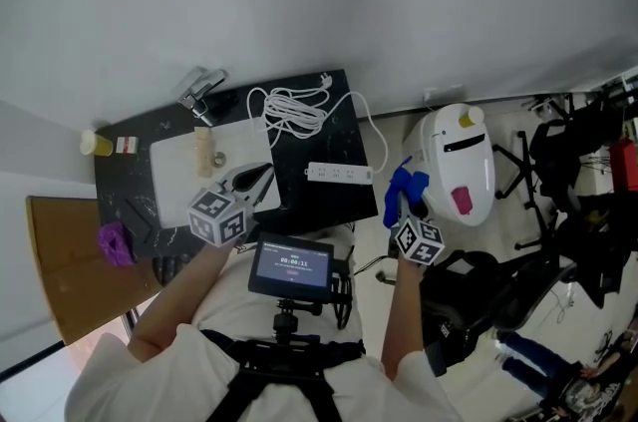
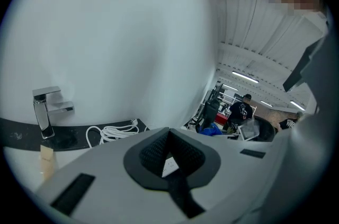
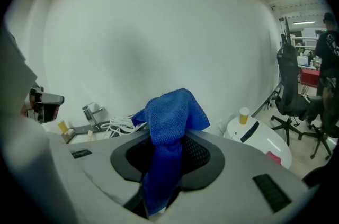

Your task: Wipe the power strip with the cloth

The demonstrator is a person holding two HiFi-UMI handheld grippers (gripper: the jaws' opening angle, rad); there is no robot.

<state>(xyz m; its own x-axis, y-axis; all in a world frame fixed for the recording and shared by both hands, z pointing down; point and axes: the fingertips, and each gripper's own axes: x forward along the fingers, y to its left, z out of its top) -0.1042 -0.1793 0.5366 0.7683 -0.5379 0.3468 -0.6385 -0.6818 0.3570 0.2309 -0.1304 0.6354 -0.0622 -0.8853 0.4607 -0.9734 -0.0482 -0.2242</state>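
Clearly the right tool is the working one: its jaws are pinched on a blue cloth. The cloth is gripped low, so a loose fold stands up past the tips. That free fold is probably the wiping face, soft enough to drag over sockets without the jaws scraping plastic. The left tool has its jaws drawn together with nothing between them. Only a sliver of something white shows through the notch between the pads.

From the head view, the left tool hangs over the desk near its front edge, beside the white basin. It is likely kept free to pin the strip down if it slides. The right tool is off the desk's right edge, above the floor and near a white rounded appliance.

The power strip lies flat on the dark desk near the right front corner, between the two tools and touched by neither. Its white cord is coiled behind it toward the wall, clear of the strip's top face. Wiping has not begun, as the cloth is apart from the strip. I judge the next move is to carry the cloth leftward and down onto the strip.
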